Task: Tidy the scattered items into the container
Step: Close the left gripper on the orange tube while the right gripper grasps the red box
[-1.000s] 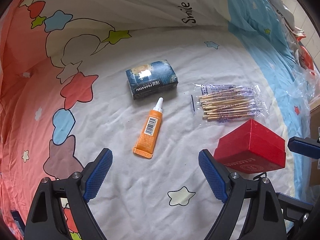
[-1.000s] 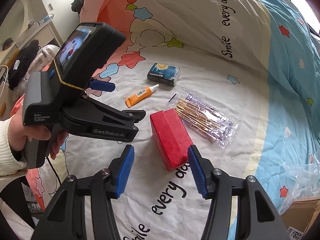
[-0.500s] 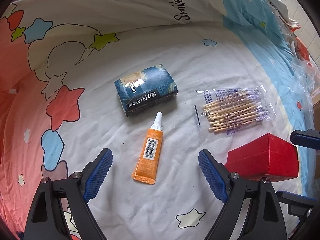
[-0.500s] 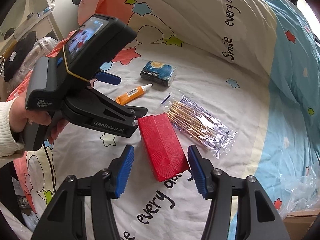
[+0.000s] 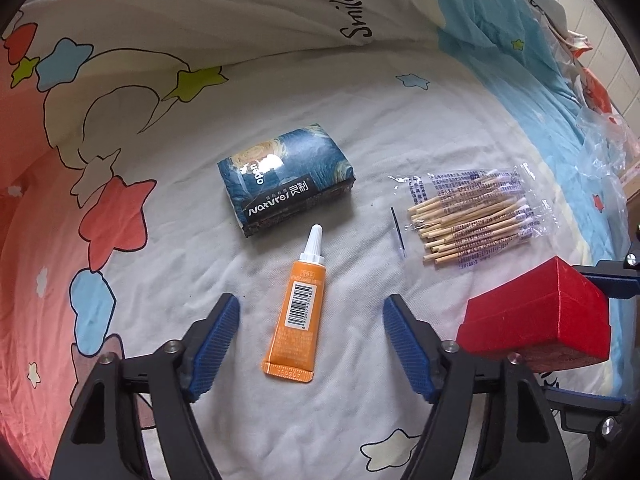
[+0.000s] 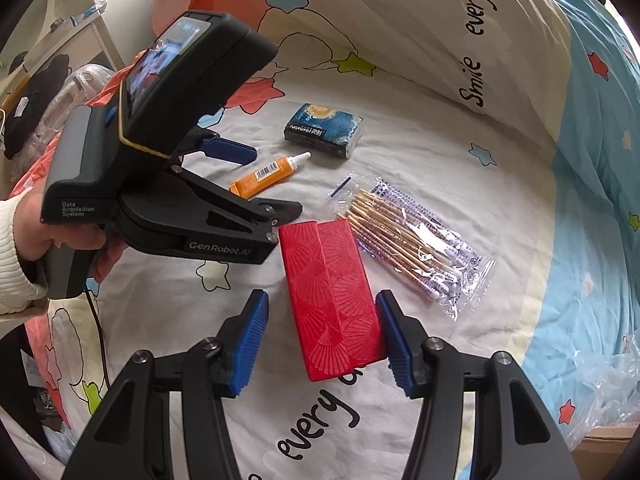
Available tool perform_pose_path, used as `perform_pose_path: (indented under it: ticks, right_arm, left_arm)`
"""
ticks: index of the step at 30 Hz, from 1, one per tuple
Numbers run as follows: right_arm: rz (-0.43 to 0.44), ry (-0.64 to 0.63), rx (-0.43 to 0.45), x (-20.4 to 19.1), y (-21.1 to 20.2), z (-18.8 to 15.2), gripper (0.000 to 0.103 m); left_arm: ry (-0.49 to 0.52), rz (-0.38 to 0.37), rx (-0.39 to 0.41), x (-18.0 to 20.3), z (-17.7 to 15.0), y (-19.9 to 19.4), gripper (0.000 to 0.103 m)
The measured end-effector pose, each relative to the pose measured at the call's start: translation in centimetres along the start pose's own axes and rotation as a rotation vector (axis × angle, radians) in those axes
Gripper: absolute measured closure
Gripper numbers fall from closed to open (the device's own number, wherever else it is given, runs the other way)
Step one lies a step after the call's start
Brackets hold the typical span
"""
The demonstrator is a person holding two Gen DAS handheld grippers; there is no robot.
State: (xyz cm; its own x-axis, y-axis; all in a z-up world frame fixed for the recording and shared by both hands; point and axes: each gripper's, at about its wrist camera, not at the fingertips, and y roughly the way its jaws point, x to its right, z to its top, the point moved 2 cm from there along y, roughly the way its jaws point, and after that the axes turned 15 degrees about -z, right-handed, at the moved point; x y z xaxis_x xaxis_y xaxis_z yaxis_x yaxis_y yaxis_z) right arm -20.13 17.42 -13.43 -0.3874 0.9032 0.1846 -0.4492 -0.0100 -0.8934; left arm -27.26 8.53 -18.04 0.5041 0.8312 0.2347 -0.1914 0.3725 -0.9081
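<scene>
Nothing is tidied yet, as far as these views show. Your left gripper (image 5: 311, 344) hangs over the orange squeeze tube with a white nozzle (image 5: 297, 314); its jaws have just been closing, yet both blue pads stand clear of the tube, which lies flat on the star-printed quilt (image 5: 192, 240). Your right gripper (image 6: 320, 340) straddles the closed red box with a fan-embossed lid (image 6: 334, 296), likely the container. Its jaws have just been narrowing too: the right pad sits just beside or against the box edge, I cannot tell which, and the left pad is apart, so nothing is gripped. Beyond the tube lies the dark blue tissue pack (image 5: 286, 184). To the right are the clear bag of wooden cotton swabs (image 5: 476, 220) and a thin dark stick (image 5: 397, 230). All four items remain outside, and the box must be opened first.
</scene>
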Motion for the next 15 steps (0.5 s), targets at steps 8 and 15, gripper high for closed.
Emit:
perform_pose_path:
  ticks: [8, 15]
  right_arm:
    - [-0.016, 0.0, -0.019, -0.4, -0.3, -0.2, 0.07]
    - [-0.029, 0.01, -0.007, -0.3, -1.5, -0.5, 0.07]
  left_arm:
    - [-0.042, -0.006, -0.008, -2.3, -0.6, -1.5, 0.085]
    - [-0.052, 0.01, -0.01, -2.9, -0.6, -2.9, 0.085]
